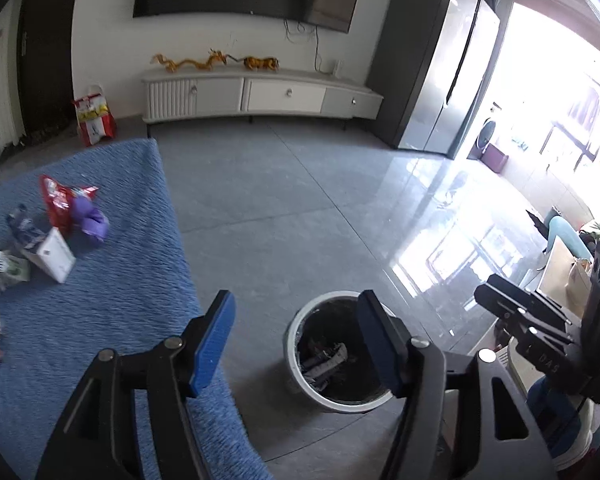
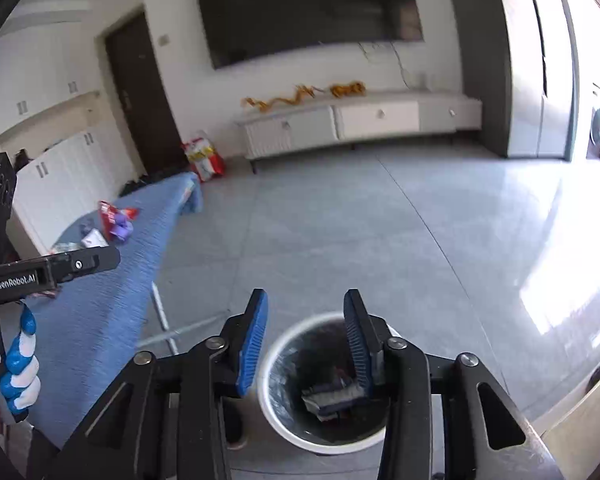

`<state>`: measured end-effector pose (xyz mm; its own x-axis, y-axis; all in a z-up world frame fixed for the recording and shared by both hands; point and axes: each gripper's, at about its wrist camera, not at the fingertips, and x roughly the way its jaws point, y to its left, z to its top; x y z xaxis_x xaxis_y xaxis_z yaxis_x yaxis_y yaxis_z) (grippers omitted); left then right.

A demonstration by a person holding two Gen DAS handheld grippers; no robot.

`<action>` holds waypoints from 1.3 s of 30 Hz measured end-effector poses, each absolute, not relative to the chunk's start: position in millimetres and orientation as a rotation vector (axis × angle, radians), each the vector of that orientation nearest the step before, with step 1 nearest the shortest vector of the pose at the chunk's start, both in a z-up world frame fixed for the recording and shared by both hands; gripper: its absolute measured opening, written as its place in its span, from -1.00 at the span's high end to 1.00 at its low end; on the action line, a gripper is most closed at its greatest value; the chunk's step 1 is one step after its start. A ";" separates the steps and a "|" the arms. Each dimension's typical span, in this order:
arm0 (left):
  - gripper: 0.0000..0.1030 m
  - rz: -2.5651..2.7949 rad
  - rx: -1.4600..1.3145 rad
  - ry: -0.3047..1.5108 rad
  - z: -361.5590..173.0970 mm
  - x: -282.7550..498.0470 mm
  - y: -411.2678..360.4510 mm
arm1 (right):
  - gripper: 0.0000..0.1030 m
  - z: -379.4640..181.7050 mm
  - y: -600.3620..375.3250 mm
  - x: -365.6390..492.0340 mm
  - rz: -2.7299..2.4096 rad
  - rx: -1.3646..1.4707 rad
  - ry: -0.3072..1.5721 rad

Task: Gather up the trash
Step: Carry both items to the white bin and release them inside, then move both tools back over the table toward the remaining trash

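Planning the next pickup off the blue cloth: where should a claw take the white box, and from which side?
Grip the white box across its raised upper edge, coming down from above on the open side toward the bin. It sits propped at a tilt against crumpled wrappers, so its far side is crowded. Both claws are open.

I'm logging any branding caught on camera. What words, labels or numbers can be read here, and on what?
"GenRobot.AI": white print on the side of the left gripper, seen from the right wrist view.
"DAS": faint raised letters on the right gripper body, seen from the left wrist view; possibly part of a longer word.
Red snack bag and white box on the blue cloth: print too blurred.
Red and white bag on the floor: unreadable.
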<state>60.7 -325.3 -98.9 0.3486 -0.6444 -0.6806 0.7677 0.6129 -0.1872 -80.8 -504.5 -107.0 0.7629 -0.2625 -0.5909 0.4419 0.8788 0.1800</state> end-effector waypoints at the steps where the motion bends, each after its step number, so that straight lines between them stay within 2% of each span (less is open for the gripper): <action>1: -0.22 -0.915 0.174 0.780 -92.6 60.2 -318.0 | 0.16 -101.3 -500.1 -79.8 -0.383 0.310 0.581; 7: -0.33 -0.858 0.148 0.687 -59.2 53.3 -263.7 | 0.10 -57.2 -460.5 -77.9 -0.323 0.232 0.514; 19: -0.34 -0.630 0.075 0.572 -15.9 45.9 -138.7 | -0.08 9.1 -388.9 -81.8 -0.220 0.113 0.413; 22: -0.34 -0.556 0.068 0.540 -12.1 42.1 -106.8 | -0.18 18.0 -369.5 -78.6 -0.185 0.086 0.399; 33: -0.34 -0.388 0.083 0.453 -11.2 30.4 -25.6 | -0.20 2.7 -313.3 -34.3 -0.045 0.085 0.460; 36: -0.51 -0.374 0.076 0.443 -14.1 31.5 -10.0 | -0.20 -3.2 -295.0 -19.4 -0.017 0.068 0.491; 39: -0.53 -0.370 0.064 0.435 -17.3 32.6 1.8 | -0.21 -6.4 -278.4 -6.3 0.001 0.047 0.516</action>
<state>32.6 1.8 -17.3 0.8413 -0.3368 -0.4229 0.3640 0.9313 -0.0177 -6.3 -278.4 -6.4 0.8701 0.0133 -0.4928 0.0106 0.9989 0.0457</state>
